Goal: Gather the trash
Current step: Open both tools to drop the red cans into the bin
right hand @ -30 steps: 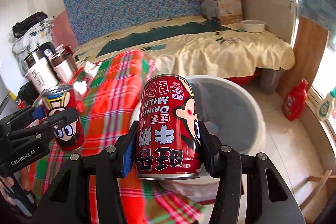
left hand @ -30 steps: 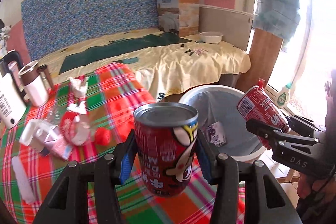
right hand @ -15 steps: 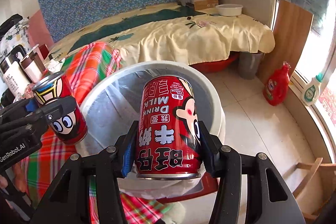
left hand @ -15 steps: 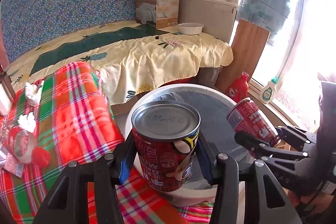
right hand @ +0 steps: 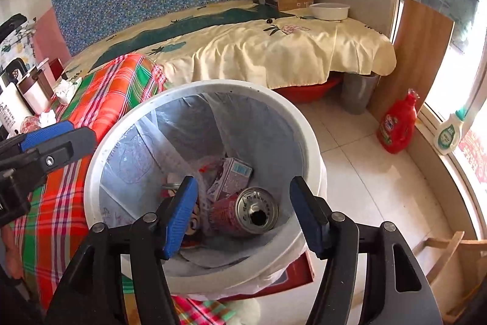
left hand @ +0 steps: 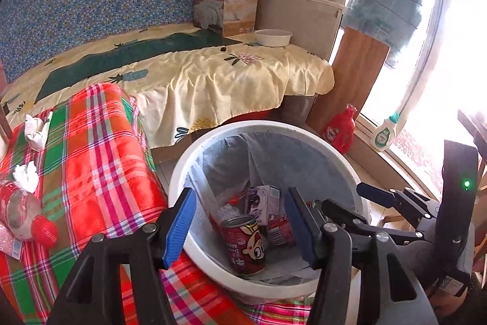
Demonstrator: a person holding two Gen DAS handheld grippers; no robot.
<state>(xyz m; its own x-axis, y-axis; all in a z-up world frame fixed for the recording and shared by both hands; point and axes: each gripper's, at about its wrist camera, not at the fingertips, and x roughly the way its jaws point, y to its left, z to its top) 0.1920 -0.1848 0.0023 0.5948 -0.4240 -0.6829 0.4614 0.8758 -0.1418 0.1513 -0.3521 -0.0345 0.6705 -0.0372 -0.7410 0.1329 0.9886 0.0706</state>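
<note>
A white trash bin (left hand: 213,139) with a grey liner stands beside the plaid-covered table; it also shows in the right wrist view (right hand: 194,87). Inside lie two red milk cans, one upright (left hand: 243,245) and one on its side (right hand: 243,213), with a small carton (left hand: 263,201) and wrappers. My left gripper (left hand: 237,226) is open and empty over the bin's near rim. My right gripper (right hand: 243,217) is open and empty above the bin. Crumpled tissues (left hand: 36,128) and a red-and-clear wrapper (left hand: 21,215) lie on the plaid cloth.
The plaid table (left hand: 91,157) is left of the bin, with cups and a jug (right hand: 30,90) at its far end. A bed with a yellow cover (right hand: 274,51) lies behind. A red detergent bottle (right hand: 397,124) and a white bottle (right hand: 449,133) stand by the window.
Both grippers moved over the bin, opened and let go of their red cans; the cans now lie inside the bin.
</note>
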